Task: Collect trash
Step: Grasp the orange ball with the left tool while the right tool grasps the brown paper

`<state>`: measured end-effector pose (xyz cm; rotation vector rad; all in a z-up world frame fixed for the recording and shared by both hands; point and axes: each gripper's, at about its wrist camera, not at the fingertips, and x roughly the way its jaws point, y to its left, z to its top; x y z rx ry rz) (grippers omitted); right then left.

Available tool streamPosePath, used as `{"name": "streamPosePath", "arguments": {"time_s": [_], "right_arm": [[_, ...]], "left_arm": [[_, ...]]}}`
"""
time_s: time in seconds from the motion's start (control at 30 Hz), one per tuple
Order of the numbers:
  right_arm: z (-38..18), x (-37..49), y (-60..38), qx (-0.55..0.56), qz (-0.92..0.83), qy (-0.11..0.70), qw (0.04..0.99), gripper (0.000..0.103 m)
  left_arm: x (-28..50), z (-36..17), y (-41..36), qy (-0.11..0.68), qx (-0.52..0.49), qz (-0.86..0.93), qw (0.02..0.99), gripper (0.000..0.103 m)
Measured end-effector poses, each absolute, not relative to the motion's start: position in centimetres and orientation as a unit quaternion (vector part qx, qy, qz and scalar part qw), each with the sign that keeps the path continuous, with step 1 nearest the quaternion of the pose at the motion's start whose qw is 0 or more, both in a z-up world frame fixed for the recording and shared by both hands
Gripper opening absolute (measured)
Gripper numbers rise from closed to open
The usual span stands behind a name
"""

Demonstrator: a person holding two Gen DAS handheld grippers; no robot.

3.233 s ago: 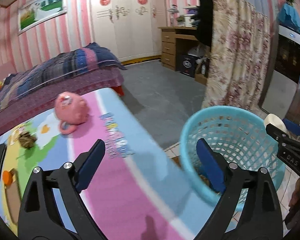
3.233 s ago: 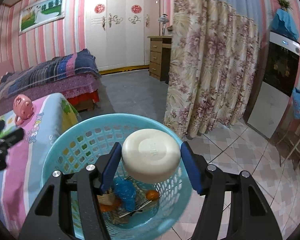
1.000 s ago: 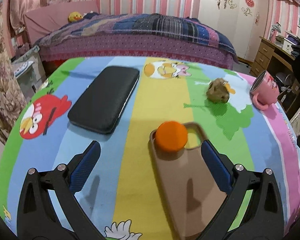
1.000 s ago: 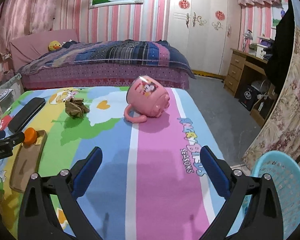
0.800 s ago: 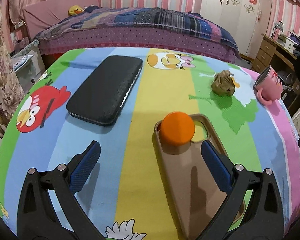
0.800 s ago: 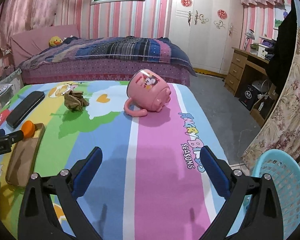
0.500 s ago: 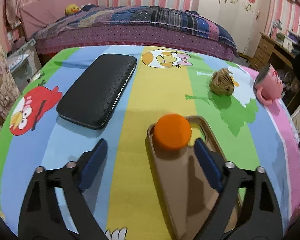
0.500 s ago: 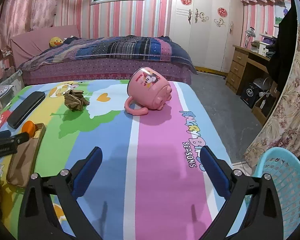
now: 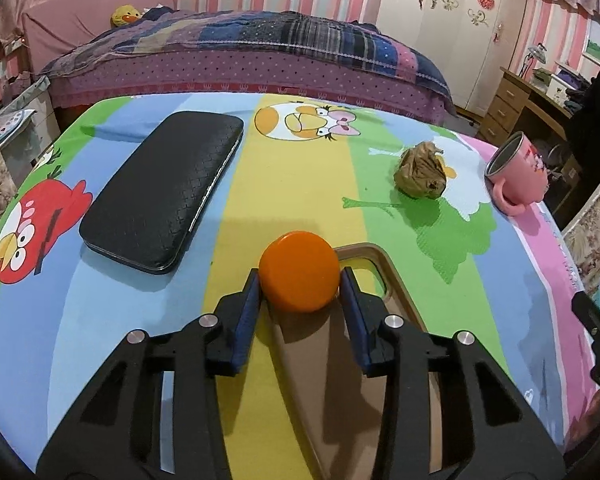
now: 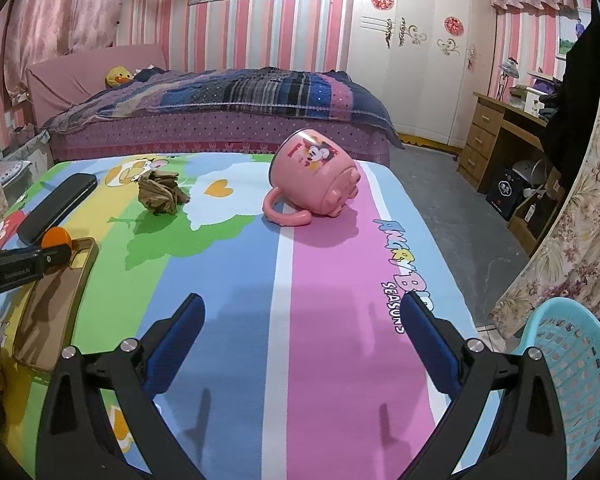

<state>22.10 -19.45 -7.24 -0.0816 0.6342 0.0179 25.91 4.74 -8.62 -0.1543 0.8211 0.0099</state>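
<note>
One round orange cap (image 9: 299, 271) pinched in left gripper (image 9: 299, 286) over tan phone case (image 9: 374, 344), one crumpled brown wad (image 9: 421, 176) on cartoon cloth (image 9: 296, 168), one black textured case (image 9: 162, 192), one pink mug (image 10: 316, 182) tipped, right gripper (image 10: 302, 330) spread wide and empty, one blue lattice basket (image 10: 576, 364) at table edge.

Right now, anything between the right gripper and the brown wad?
Nothing visible. The right gripper is open over bare cloth; the wad lies ahead to its left. The mug lies off that line to the right, the left gripper well left.
</note>
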Motion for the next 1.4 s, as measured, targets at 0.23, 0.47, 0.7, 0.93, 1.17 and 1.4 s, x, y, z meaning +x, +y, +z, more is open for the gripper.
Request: {"name": "streamPosePath", "arguments": {"time_s": [0.23, 0.47, 0.7, 0.93, 1.17, 1.4], "right_arm": [[-7.5, 22.2, -17.7, -0.063, 0.021, 0.308, 0.949, 0.096], [-6.9, 23.0, -15.6, -0.056, 0.047, 0.296, 0.952, 0.096], [-6.2, 26.4, -12.4, -0.035, 0.076, 0.293, 0.952, 0.096], [-6.3, 30.1, -8.5, -0.066, 0.098, 0.299, 0.947, 0.096], [-7.4, 33.4, -6.4, -0.078, 0.103, 0.316, 0.940, 0.095], [-7.9, 35.2, -5.3, -0.094, 0.115, 0.337, 0.930, 0.072]], "left_arm": [[25.2, -7.1, 5.8, 0.378, -0.054, 0.036, 0.923, 0.039], [24.6, -5.2, 8.4, 0.348, -0.047, 0.063, 0.934, 0.039], [24.6, -4.6, 12.7, 0.333, -0.050, 0.100, 0.936, 0.039], [24.4, -4.6, 17.4, 0.328, -0.059, 0.148, 0.931, 0.039], [24.2, -4.8, 19.8, 0.330, -0.089, 0.165, 0.925, 0.039], [24.4, -4.8, 19.5, 0.330, -0.080, 0.166, 0.926, 0.039]]}}
